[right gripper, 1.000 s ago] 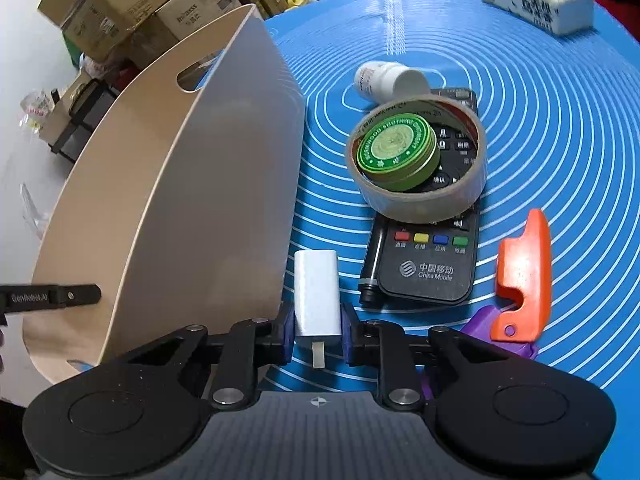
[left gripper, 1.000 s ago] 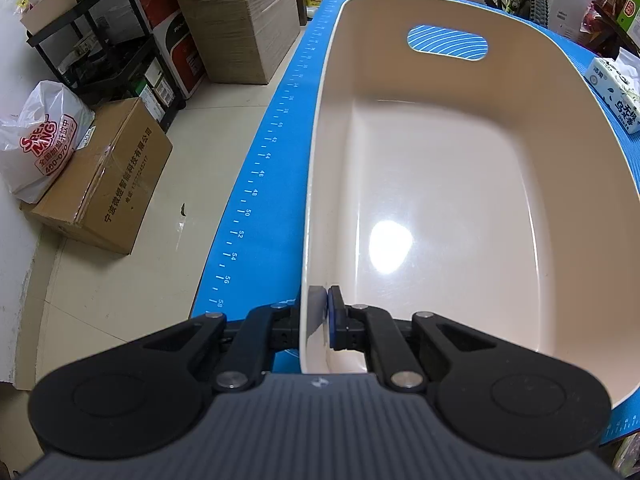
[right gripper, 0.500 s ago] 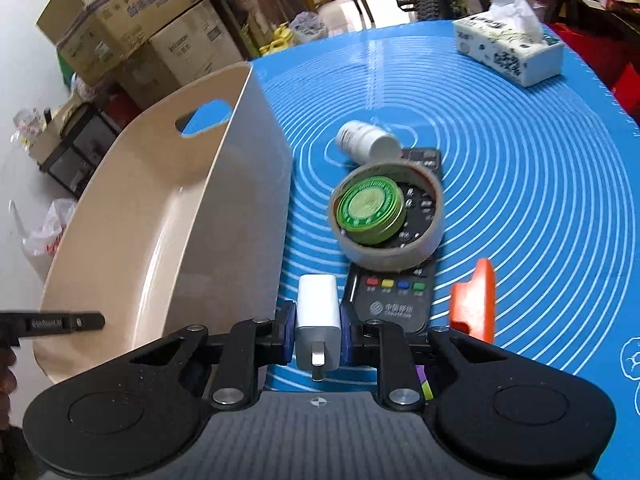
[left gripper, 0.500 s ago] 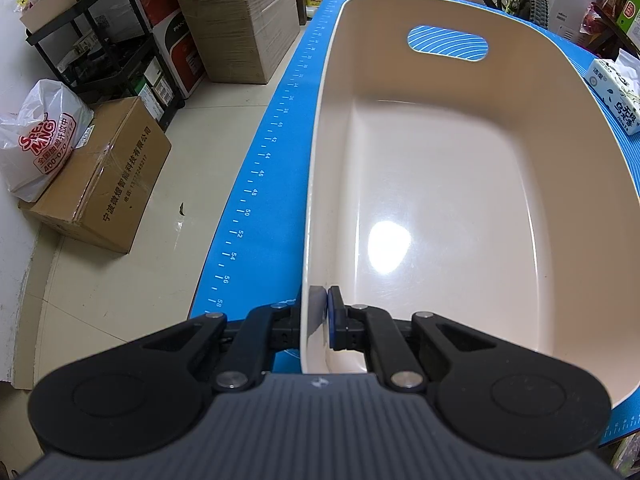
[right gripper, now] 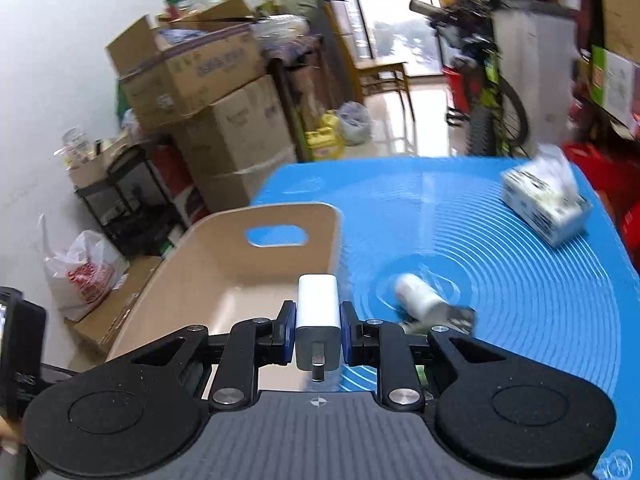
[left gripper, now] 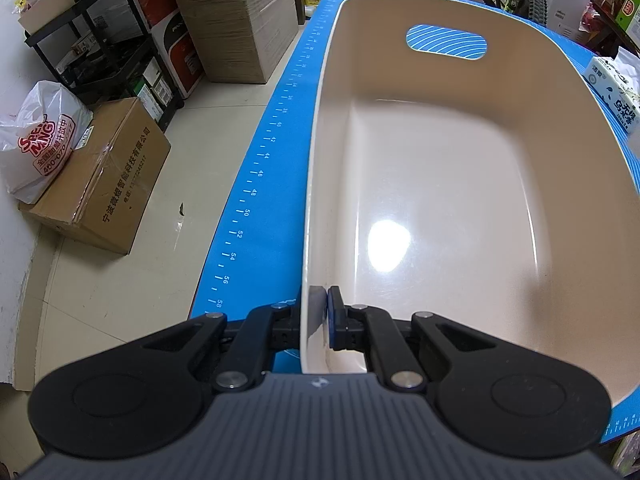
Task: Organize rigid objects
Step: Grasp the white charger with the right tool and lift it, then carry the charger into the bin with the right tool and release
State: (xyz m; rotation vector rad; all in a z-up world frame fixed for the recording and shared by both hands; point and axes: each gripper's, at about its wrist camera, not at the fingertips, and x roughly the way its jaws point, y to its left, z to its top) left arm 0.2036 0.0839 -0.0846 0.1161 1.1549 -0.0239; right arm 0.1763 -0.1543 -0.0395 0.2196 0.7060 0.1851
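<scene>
A cream plastic bin (left gripper: 440, 184) with a handle slot stands on the blue mat, and nothing lies in it. My left gripper (left gripper: 318, 316) is shut on the bin's near-left rim, one pad inside and one outside the wall. In the right wrist view my right gripper (right gripper: 318, 320) is shut on a white charger plug (right gripper: 318, 312), lifted above the bin's (right gripper: 240, 280) right edge. A white pill bottle (right gripper: 416, 296) lies on the mat just right of the bin. The left gripper's body (right gripper: 18, 344) shows at the far left edge.
A tissue pack (right gripper: 544, 204) sits at the mat's far right, also visible as the tissue pack (left gripper: 612, 92) in the left view. Cardboard boxes (left gripper: 108, 176), a plastic bag (left gripper: 36, 140) and a black shelf (left gripper: 100, 40) stand on the floor left of the table.
My right gripper has risen with the charger plug and tilted up, so the tape roll, remote and orange tool dropped out of view. The left gripper and bin stayed still.
</scene>
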